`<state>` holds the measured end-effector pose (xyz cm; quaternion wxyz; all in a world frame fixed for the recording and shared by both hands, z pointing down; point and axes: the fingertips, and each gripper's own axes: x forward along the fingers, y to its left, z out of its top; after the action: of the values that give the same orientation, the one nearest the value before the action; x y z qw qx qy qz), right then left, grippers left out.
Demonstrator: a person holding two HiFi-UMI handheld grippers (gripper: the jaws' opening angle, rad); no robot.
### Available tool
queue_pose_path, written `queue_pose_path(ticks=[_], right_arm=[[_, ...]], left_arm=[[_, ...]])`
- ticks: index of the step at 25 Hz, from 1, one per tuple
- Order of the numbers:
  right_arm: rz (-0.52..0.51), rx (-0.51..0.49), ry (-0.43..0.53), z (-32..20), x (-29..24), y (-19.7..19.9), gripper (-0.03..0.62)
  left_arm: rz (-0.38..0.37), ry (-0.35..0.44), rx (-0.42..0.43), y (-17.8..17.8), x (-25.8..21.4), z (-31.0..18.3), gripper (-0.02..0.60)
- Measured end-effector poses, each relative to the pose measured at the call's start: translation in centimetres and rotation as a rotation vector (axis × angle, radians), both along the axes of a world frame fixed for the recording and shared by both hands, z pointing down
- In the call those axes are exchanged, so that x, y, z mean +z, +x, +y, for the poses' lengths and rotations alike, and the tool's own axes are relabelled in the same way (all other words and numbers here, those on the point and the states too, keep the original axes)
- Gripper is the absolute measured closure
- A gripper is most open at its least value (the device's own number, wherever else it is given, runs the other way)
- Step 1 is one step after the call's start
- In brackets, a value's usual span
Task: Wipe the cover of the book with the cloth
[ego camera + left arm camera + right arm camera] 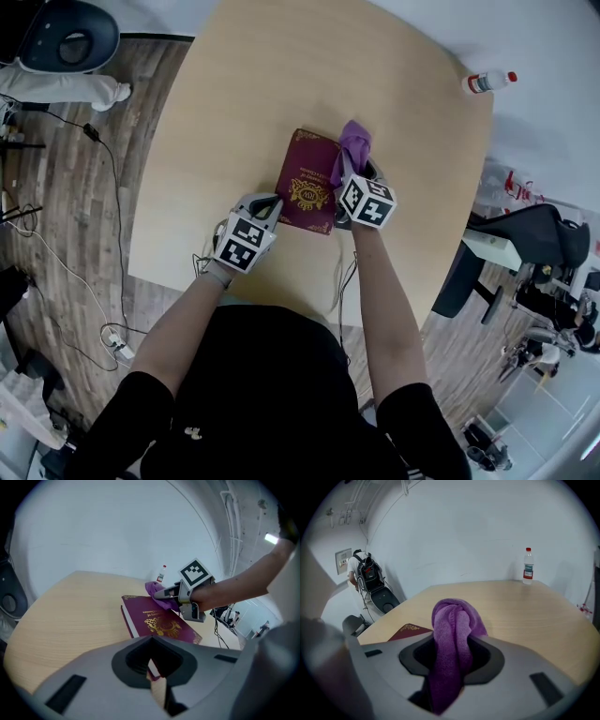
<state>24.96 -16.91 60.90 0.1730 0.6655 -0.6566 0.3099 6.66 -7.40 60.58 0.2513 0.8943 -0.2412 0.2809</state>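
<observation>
A maroon book with a gold crest lies closed on the wooden table. My left gripper is at the book's near left corner, and in the left gripper view that corner sits pinched between its shut jaws. My right gripper is shut on a bunched purple cloth at the book's far right edge. The left gripper view shows the cloth resting on the cover. In the right gripper view the cloth fills the jaws and a corner of the book shows to the left.
A small bottle with a red cap stands at the table's far right edge. A black chair stands to the right of the table. Cables run over the floor on the left. A person with a backpack stands by the wall.
</observation>
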Motion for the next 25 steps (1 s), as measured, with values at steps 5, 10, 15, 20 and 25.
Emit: queue_pose_path(ticks=[5, 10, 15, 20, 25], right_arm=[[-0.128, 0.051, -0.009, 2.3, 0.5, -0.2, 0.431], [-0.036, 0.004, -0.005, 5.0, 0.3, -1.8, 0.433], [-0.069, 0.013, -0.001, 8.3, 0.4, -2.9, 0.433], [-0.092, 0.000, -0.012, 11.0, 0.6, -4.0, 0.433], [-0.105, -0.017, -0.021, 13.4, 0.7, -4.9, 0.433]], left_arm=[[-0.006, 0.011, -0.012, 0.0, 0.0, 0.1, 0.563], [0.012, -0.025, -0.020, -0.3, 0.5, 0.2, 0.563], [0.006, 0.006, -0.001, -0.2, 0.4, 0.2, 0.563], [-0.021, 0.033, 0.020, -0.2, 0.6, 0.2, 0.563], [-0.013, 0.020, 0.008, -0.3, 0.5, 0.1, 0.563]])
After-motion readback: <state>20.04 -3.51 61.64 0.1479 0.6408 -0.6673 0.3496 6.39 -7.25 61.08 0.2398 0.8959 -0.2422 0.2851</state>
